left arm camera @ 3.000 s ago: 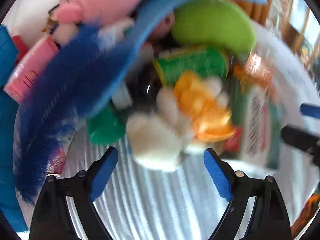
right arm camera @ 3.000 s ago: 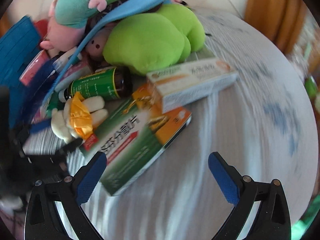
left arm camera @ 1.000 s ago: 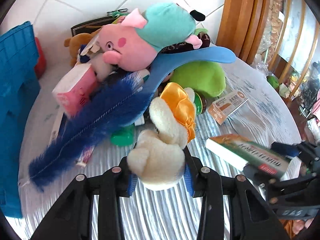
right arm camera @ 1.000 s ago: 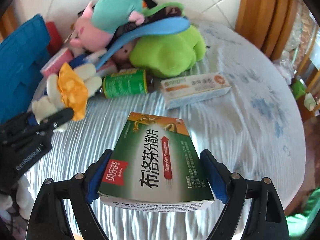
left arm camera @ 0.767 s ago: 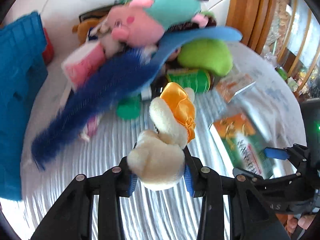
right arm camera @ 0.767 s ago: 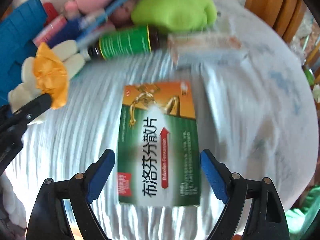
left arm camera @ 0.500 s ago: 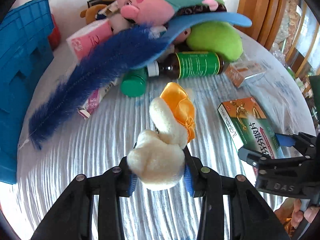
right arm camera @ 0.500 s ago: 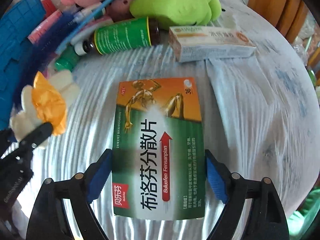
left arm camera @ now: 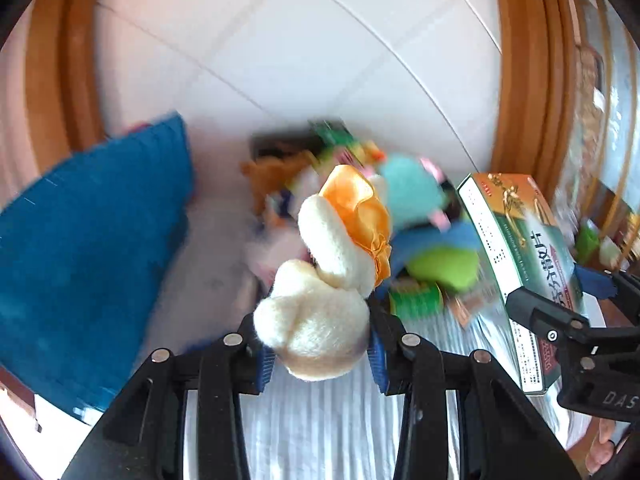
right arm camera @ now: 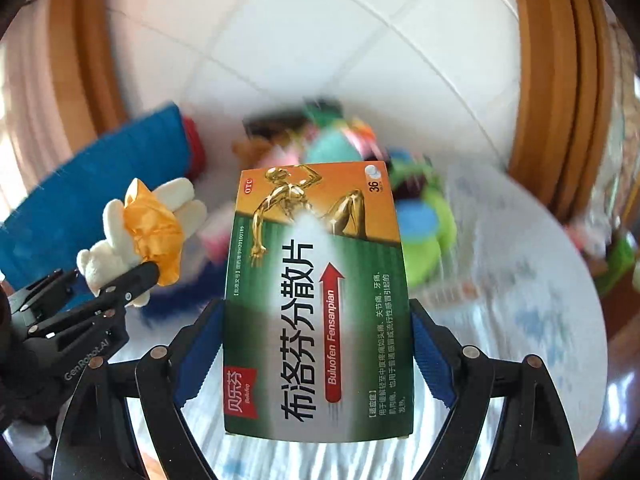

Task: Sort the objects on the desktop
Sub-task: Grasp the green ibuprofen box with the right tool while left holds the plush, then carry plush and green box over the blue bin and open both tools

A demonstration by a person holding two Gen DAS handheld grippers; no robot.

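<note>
Cream plush, orange satin bow: the plush toy (left arm camera: pixel 320 312) sits pinched between the blue pads of the left tool (left arm camera: pixel 320 354), held clear above the bench (left arm camera: pixel 320 432), whose pale striped cloth shows below the jaws. Left tool closed on the toy; the toy bulges out past both pads.

Right tool (right arm camera: pixel 318 344) grips a green and orange medicine box (right arm camera: pixel 316 300) by its long sides, printed face toward the camera, lifted off the cloth. From the left wrist view the same box (left arm camera: pixel 516 256) stands off to the right, with the right tool (left arm camera: pixel 560 304) clamped on it.

Behind both held things, a blurred heap at the far side of the bench: teal and pink plush (left arm camera: pixel 412 192), brown plush (left arm camera: pixel 272 176), lime-green plush (left arm camera: pixel 444 268), a green-labelled bottle (left arm camera: pixel 416 300) lying low near the left tool. Details in the heap are too smeared to sort further. The held toy hides the middle of the heap in the left view; the box covers much of it in the right view.

Blue crate (left arm camera: pixel 88 256) at the left edge. White tiled wall (left arm camera: pixel 320 40) behind; wooden frames (left arm camera: pixel 520 60) at either side.
</note>
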